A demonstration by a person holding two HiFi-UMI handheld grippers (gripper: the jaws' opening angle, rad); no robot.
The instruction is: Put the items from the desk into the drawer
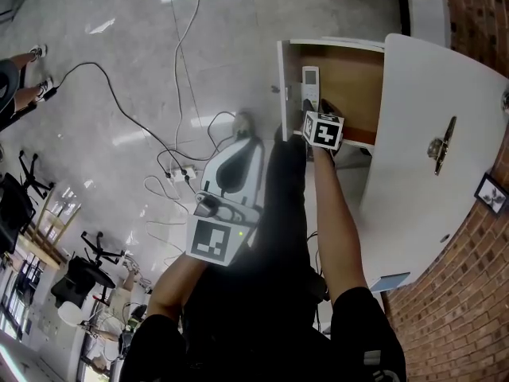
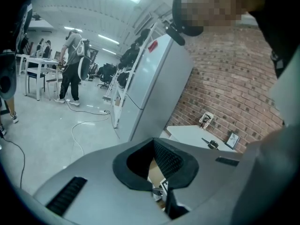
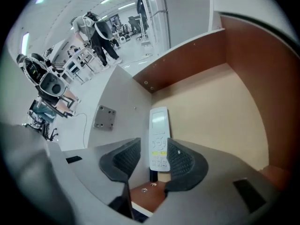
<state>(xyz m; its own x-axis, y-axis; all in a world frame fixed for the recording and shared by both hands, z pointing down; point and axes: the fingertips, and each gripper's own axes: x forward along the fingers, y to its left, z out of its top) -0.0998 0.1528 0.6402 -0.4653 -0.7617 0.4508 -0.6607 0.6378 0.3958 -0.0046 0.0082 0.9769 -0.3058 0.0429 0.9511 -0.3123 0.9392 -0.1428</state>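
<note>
The drawer [image 1: 343, 74] stands pulled out, its wooden floor [image 3: 211, 111] bare apart from a white remote [image 1: 310, 86] lying flat near the front left corner. My right gripper [image 1: 308, 108] reaches into the drawer and is open. Its pads [image 3: 180, 161] flank the lower end of the remote [image 3: 158, 137], the left pad apart from it. My left gripper [image 1: 241, 126] hangs over the floor left of the drawer, shut with nothing in it [image 2: 154, 165]. On the white desk [image 1: 429, 189] lie a dark metal object [image 1: 440, 146] and a small framed picture [image 1: 491, 193].
Cables [image 1: 159, 134] and a power strip [image 1: 179, 173] lie on the grey floor to the left. A brick wall [image 1: 469, 293] runs behind the desk. A tall white cabinet [image 2: 154, 83] stands by the desk [image 2: 197, 135]. People stand far off in the room.
</note>
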